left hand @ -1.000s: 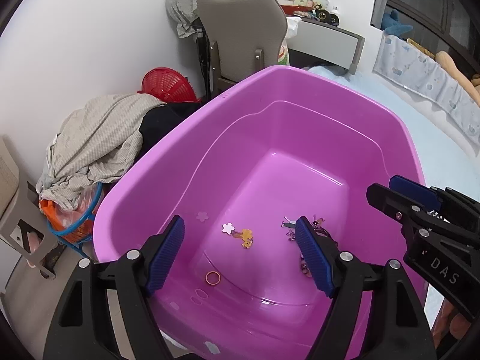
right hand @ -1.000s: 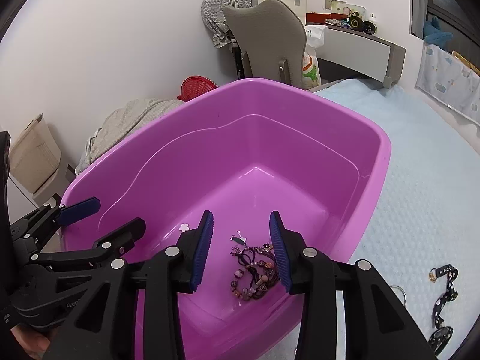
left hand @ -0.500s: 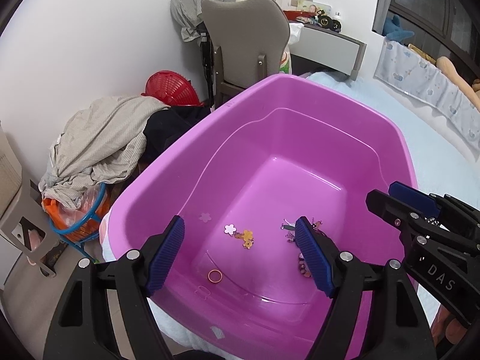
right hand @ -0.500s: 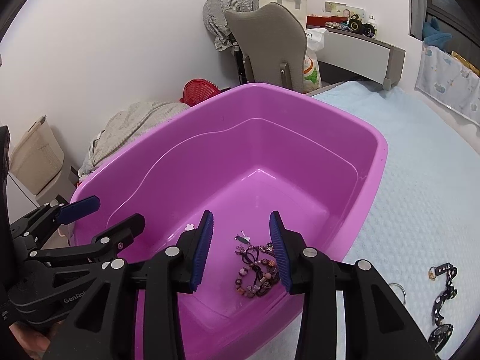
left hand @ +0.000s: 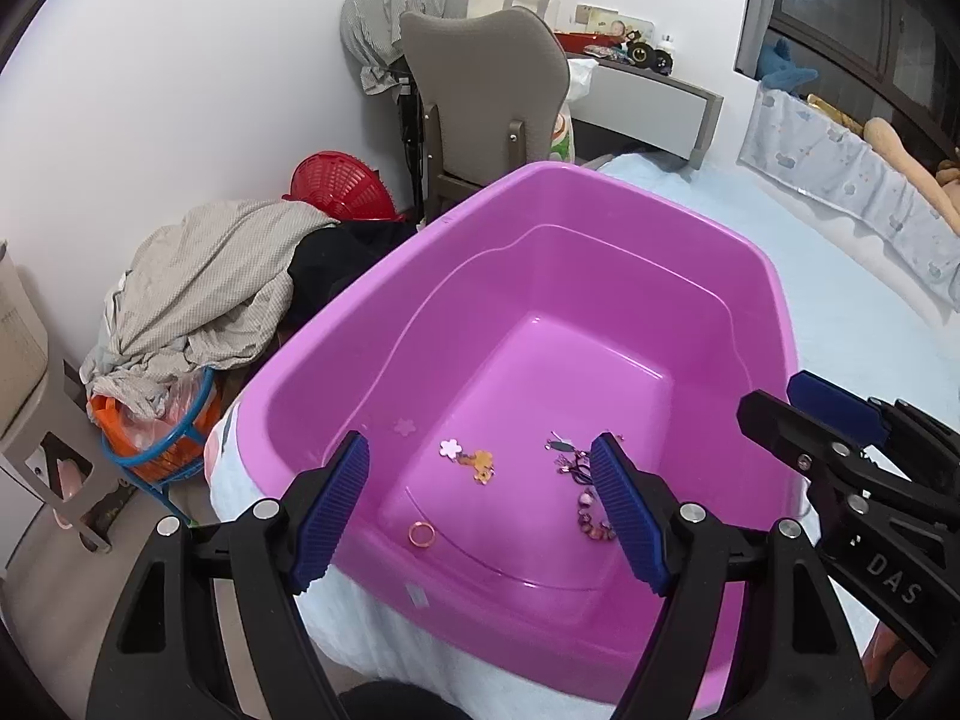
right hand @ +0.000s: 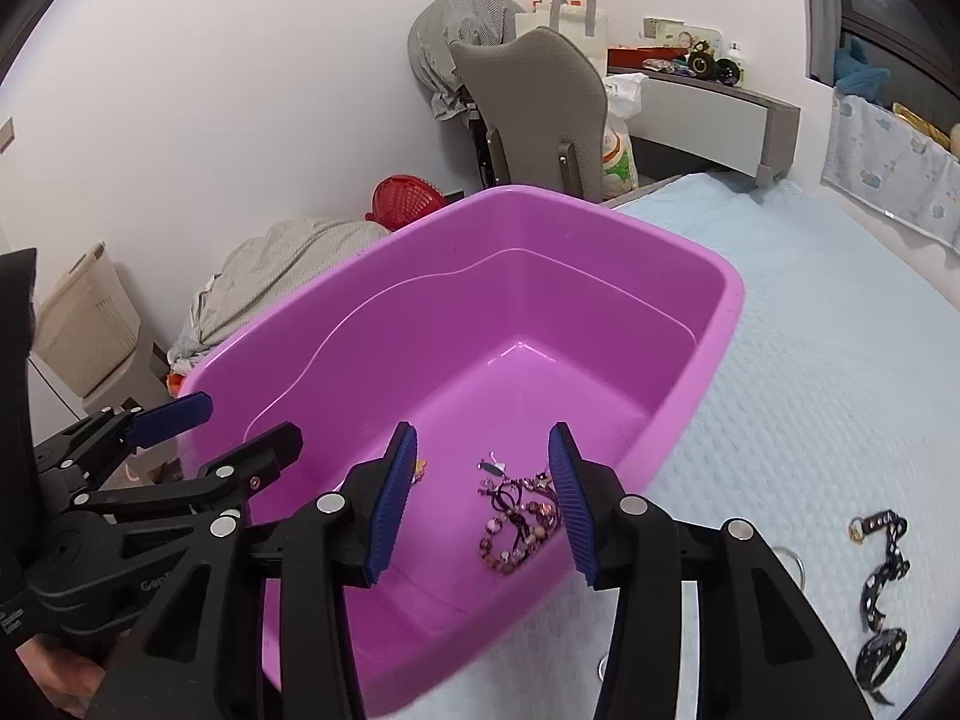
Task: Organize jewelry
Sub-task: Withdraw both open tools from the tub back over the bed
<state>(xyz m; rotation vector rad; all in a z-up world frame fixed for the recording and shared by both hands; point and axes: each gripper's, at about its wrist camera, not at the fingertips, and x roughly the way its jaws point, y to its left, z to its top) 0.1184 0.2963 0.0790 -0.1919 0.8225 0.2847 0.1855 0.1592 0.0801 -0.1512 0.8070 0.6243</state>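
Pink tub [left hand: 600, 312] on the pale blue bedspread [right hand: 840, 360], filling the middle of both views, with jewelry scattered on its near floor. Beaded bracelet tangle [right hand: 519, 516] near the right wall; flower charm pair [left hand: 468, 457] to its left; gold ring [left hand: 422, 534] nearest, toward the near left corner. Black chain piece [right hand: 879, 576] outside the tub on the bedspread, far right.

Left gripper [left hand: 480, 510] above the near rim, spread wide, nothing between the pads. Right gripper [right hand: 483, 498] above the bracelet tangle, jaws opening, also empty, bracelets lying below on the tub floor.

Likely trouble: tangled beads and cords coming up as one clump instead of one piece; thin ring slipping from ribbed pads or skating across slick plastic; light tub shifting on soft bedding if a finger catches the rim.

Ring and charm pair plainly visible only from the left wrist; from the right wrist, just an edge of the charm beside the left finger. Black chain piece visible only from the right wrist.
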